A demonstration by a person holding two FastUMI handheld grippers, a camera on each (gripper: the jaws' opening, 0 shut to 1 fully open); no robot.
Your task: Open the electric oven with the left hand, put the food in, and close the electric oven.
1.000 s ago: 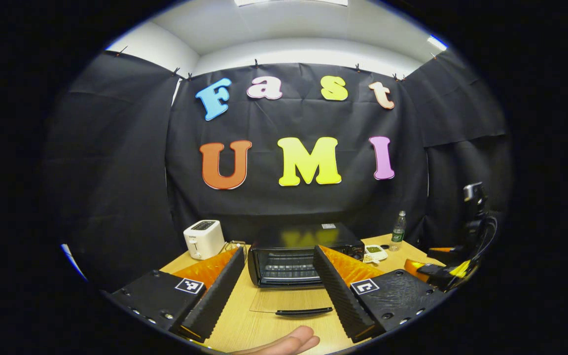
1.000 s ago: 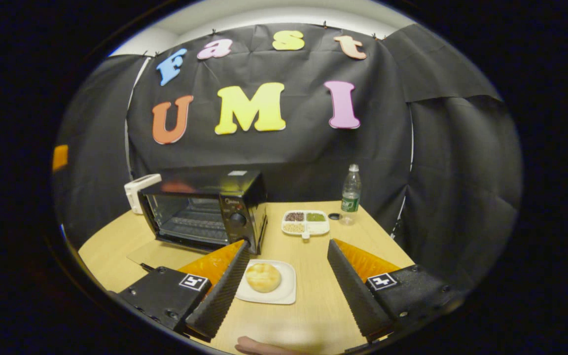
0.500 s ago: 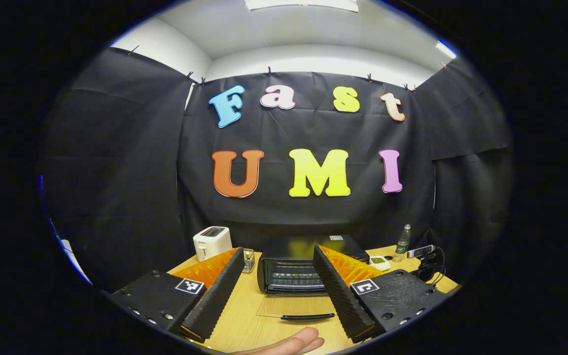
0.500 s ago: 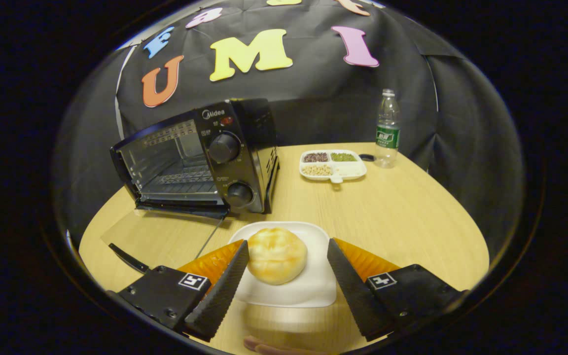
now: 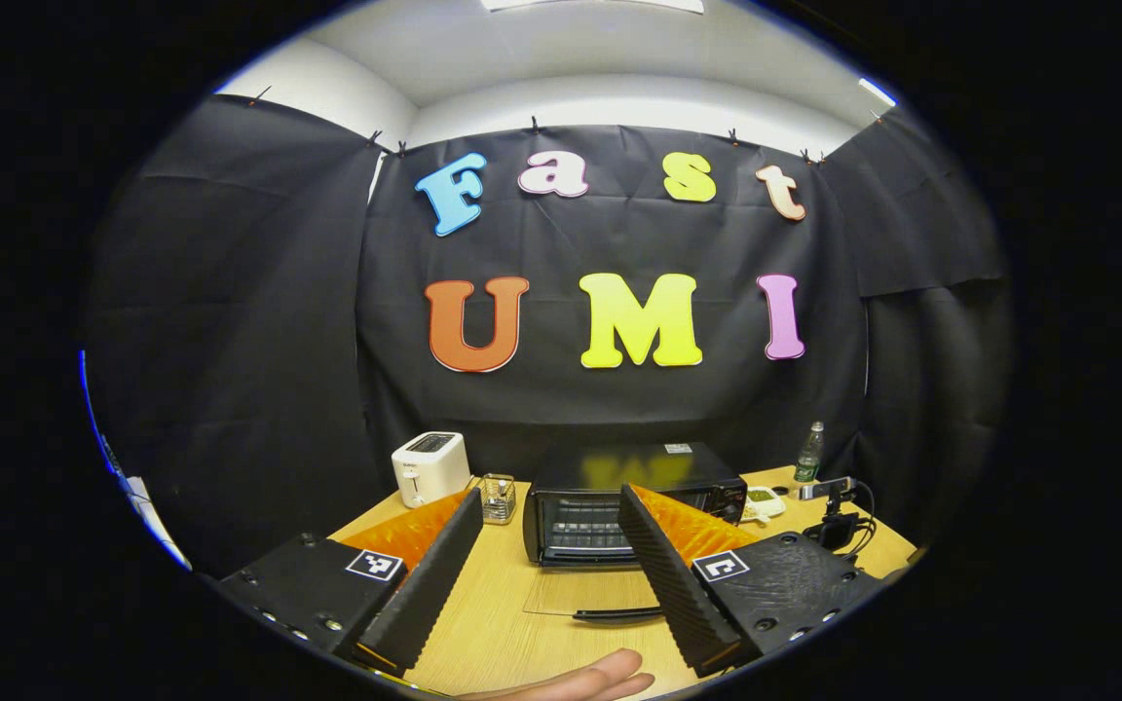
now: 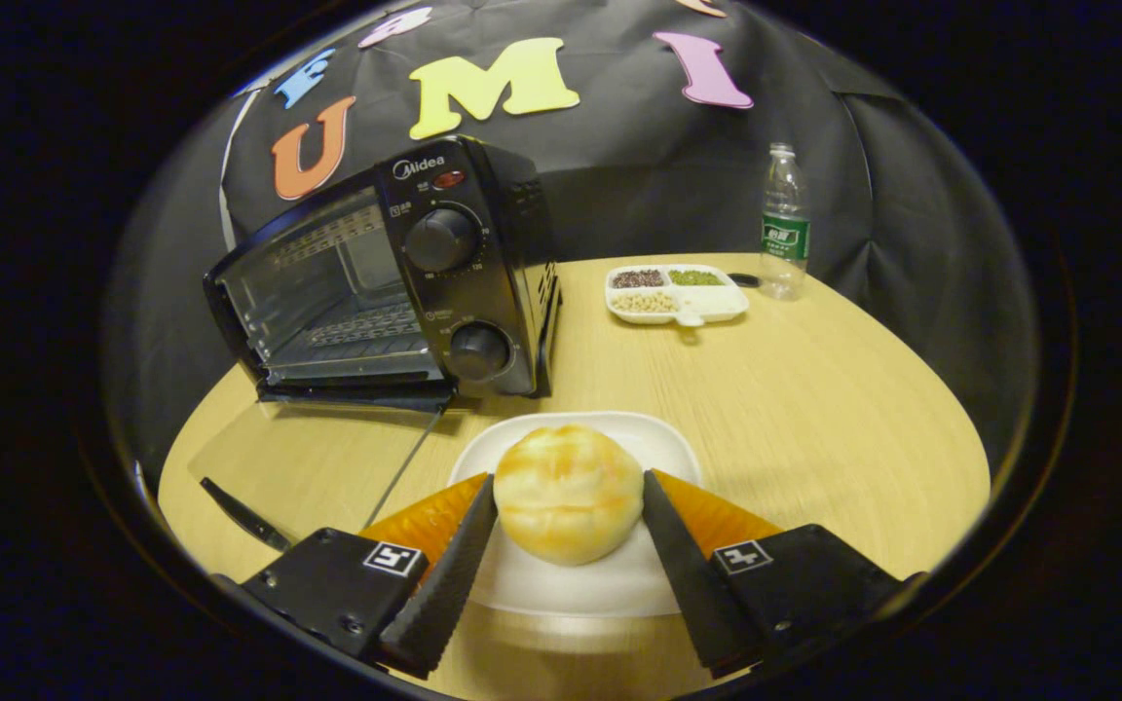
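in the left gripper view, the left gripper [image 5: 546, 560] is held above the near edge of the table [image 5: 493, 633] with its two fingers spread wide and nothing between them. a fingertip of the hand [image 5: 580, 679] holding it shows just below the fingers. ahead of the left finger, far back, stand a white toaster [image 5: 430, 468] and a small wire holder [image 5: 497, 498]. straight ahead between the fingers sits the electric oven [image 5: 619, 492], its glass door [image 5: 585, 594] folded down flat on the table toward the gripper, handle nearest. beyond the right finger are the other gripper [image 5: 834, 521] with its cables and a water bottle [image 5: 808, 451].

in the right gripper view, the right gripper [image 6: 569, 565] is low over a white plate [image 6: 610, 584] with its fingers partly closed, one on each side of the bun [image 6: 569, 492]. the right finger looks to be at the bun's side, the left one just beside it; whether both press on it cannot be told. ahead and to the left is the oven, cavity open, door lying flat. ahead and to the right, well apart, are a divided dish of beans [image 6: 676, 292] and the bottle.
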